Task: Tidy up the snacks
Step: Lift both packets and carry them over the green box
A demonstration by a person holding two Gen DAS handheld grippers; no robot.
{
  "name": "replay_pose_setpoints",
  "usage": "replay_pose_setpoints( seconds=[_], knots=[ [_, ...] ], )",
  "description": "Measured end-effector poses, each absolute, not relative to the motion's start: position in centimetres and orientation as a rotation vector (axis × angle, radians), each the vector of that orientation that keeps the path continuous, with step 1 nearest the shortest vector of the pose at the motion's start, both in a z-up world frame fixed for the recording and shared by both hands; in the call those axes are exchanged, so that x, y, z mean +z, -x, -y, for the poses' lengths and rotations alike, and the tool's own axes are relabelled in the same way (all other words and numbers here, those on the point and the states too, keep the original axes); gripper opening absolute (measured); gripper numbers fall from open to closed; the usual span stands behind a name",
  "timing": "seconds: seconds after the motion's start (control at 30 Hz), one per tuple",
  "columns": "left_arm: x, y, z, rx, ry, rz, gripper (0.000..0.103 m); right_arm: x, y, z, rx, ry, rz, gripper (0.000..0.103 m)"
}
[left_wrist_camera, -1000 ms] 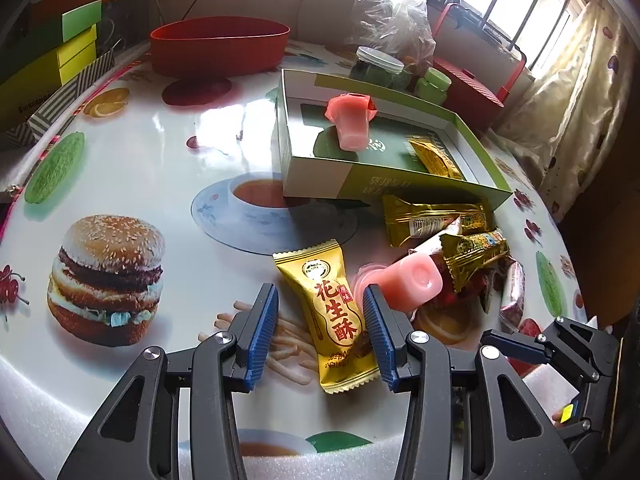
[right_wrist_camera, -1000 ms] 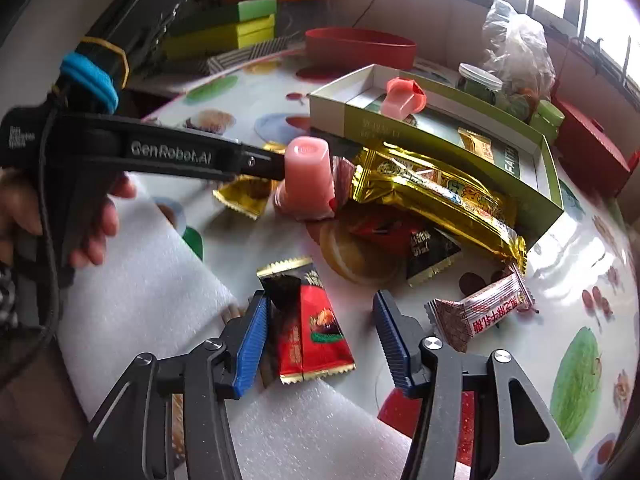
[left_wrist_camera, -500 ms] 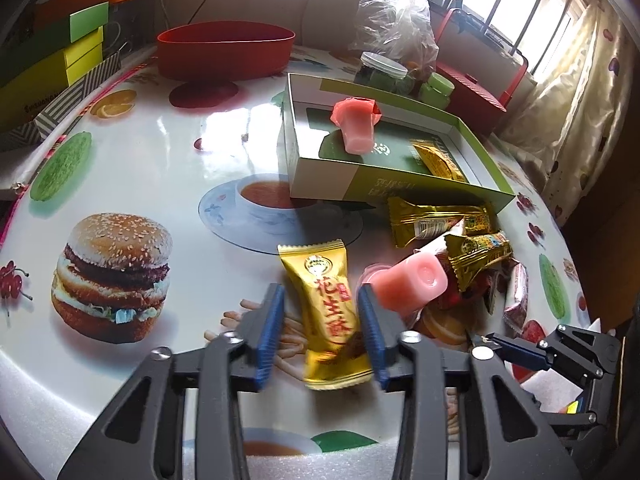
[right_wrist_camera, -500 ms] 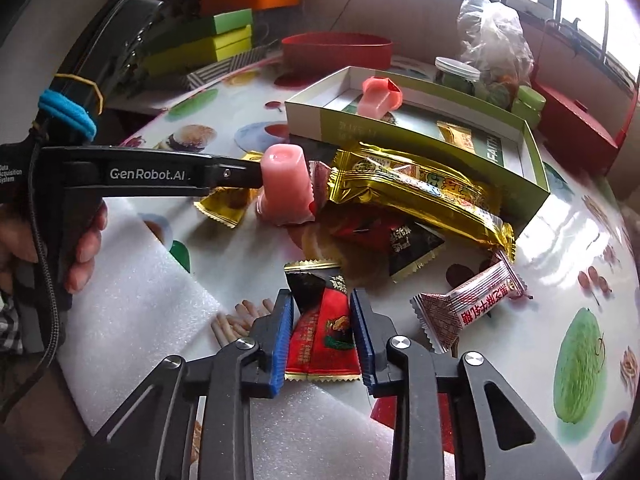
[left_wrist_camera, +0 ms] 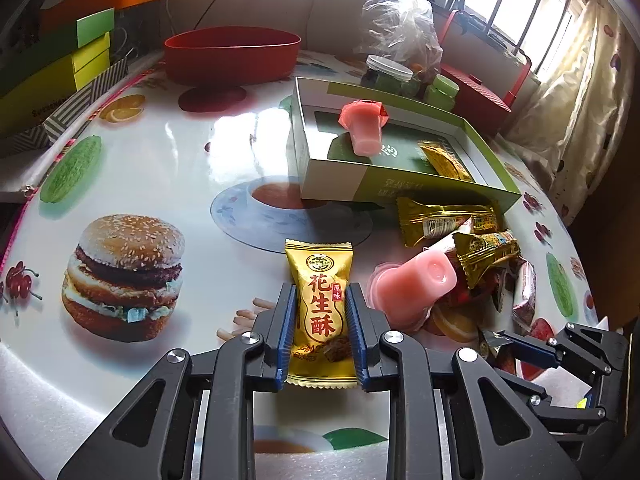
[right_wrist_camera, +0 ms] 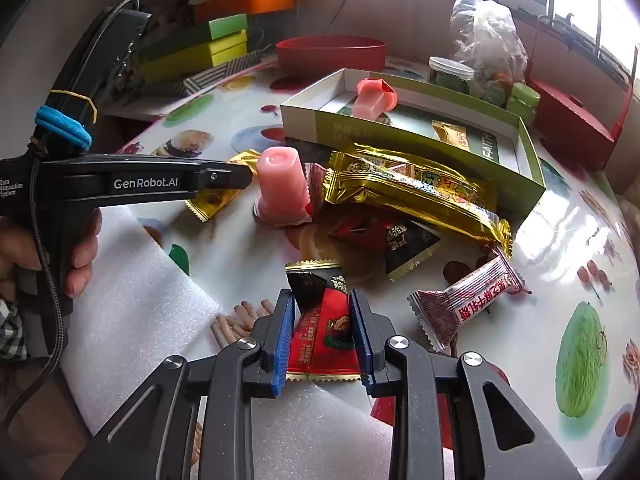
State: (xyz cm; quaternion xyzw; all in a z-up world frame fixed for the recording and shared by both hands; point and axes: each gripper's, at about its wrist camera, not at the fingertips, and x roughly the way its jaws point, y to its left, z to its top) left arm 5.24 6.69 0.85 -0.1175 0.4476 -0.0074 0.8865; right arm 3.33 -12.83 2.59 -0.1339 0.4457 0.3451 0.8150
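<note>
While the left gripper (left_wrist_camera: pixel 321 320) clamps a gold candy packet (left_wrist_camera: pixel 320 304) over the table (left_wrist_camera: pixel 160 160), the right gripper (right_wrist_camera: pixel 322 330) pinches a red-and-black packet (right_wrist_camera: pixel 322 320); the green box (right_wrist_camera: pixel 400 136) lies beyond, holding a pink jelly cup (right_wrist_camera: pixel 370 100).

The gold peanut-candy packet (left_wrist_camera: pixel 321 312) has both long edges hidden behind blue pads (left_wrist_camera: pixel 286 332) – small print at its near end is blurred. In the right wrist view the red-black packet (right_wrist_camera: pixel 322 330) is likewise covered along its sides, and its label is too small to read
</note>
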Motion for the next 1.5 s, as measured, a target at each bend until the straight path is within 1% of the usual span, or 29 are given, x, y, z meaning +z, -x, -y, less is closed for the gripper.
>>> replay_pose_setpoints(
  seconds=[0.37, 1.5],
  knots=[
    [1.4, -5.0, -7.0, -0.002, 0.227, -0.907, 0.024, 2.8, -3.0, 12.7, 0.726, 0.290, -0.940, 0.024],
    [4.6, -5.7, -7.0, -0.022, 0.224, -0.849, 0.024, 5.7, -4.8, 13.6, 0.684, 0.192, -0.875, 0.024]
  ],
)
